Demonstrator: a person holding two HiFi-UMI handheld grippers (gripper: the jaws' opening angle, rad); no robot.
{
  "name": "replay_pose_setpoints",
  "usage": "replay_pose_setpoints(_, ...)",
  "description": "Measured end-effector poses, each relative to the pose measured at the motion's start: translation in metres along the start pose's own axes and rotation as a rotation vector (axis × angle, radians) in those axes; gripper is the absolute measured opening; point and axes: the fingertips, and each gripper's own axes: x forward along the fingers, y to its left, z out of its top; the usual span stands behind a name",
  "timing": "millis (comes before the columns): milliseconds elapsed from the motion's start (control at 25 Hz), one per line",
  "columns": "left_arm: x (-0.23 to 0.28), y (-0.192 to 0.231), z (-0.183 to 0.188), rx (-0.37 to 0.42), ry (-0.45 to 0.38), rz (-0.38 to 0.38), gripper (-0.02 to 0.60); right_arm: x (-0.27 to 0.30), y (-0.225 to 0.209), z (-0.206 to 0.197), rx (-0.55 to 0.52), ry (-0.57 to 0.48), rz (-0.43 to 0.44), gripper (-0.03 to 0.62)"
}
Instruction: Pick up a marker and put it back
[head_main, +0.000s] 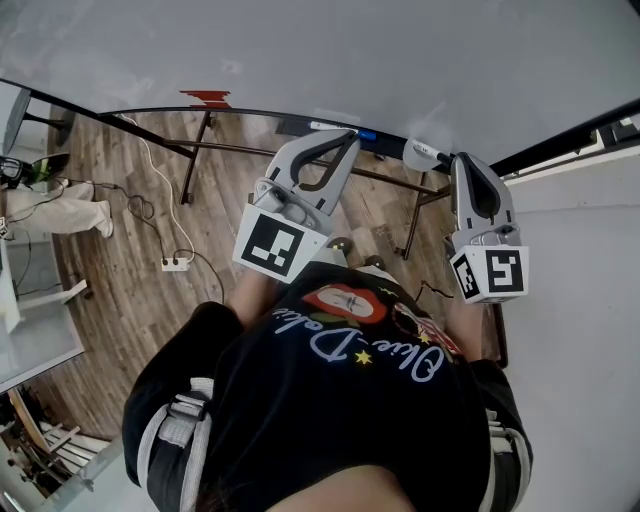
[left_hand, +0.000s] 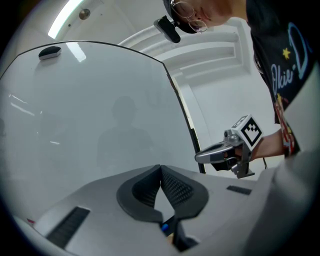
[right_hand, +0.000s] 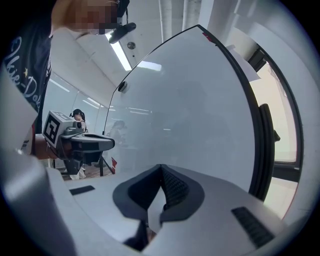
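In the head view a white marker with a blue cap (head_main: 345, 129) lies on the whiteboard's bottom ledge (head_main: 250, 112). My left gripper (head_main: 347, 137) points at it with its tip right beside the cap, and I cannot tell whether they touch. Its own view shows the left gripper (left_hand: 160, 167) with jaws together and nothing between the tips. A short white object (head_main: 420, 154) lies on the ledge beside my right gripper (head_main: 459, 160). In its own view the right gripper (right_hand: 161, 167) is shut and empty, facing the whiteboard (right_hand: 200, 100).
The whiteboard (head_main: 330, 50) fills the top of the head view, with a red item (head_main: 205, 97) on its ledge at the left. Below are the stand's legs (head_main: 195, 160), wood flooring, a power strip (head_main: 175, 264) with cables, and a person (head_main: 60, 210) at far left.
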Motion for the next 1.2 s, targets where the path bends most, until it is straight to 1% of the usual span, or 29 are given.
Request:
replay_pose_setpoints(160, -0.0004, 0.0012, 0.0008, -0.001, -0.001, 0.002, 0.003, 0.0005, 0.0007, -0.0017, -0.018, 0.005, 0.008, 0.0)
replay_pose_setpoints(400, 0.0001, 0.0027, 0.0008, -0.005, 0.0, 0.003, 0.004, 0.0019, 0.0029, 0.0004, -0.015, 0.024, 0.014, 0.0)
replay_pose_setpoints(1000, -0.005, 0.0031, 0.0, 0.004, 0.004, 0.005, 0.003, -0.0006, 0.0051, 0.0026, -0.024, 0.007, 0.015, 0.0)
replay_pose_setpoints(1200, -0.0081, 0.0048, -0.0001, -0.007, 0.006, 0.01, 0.003, -0.0005, 0.0073, 0.0054, -0.025, 0.008, 0.014, 0.0)
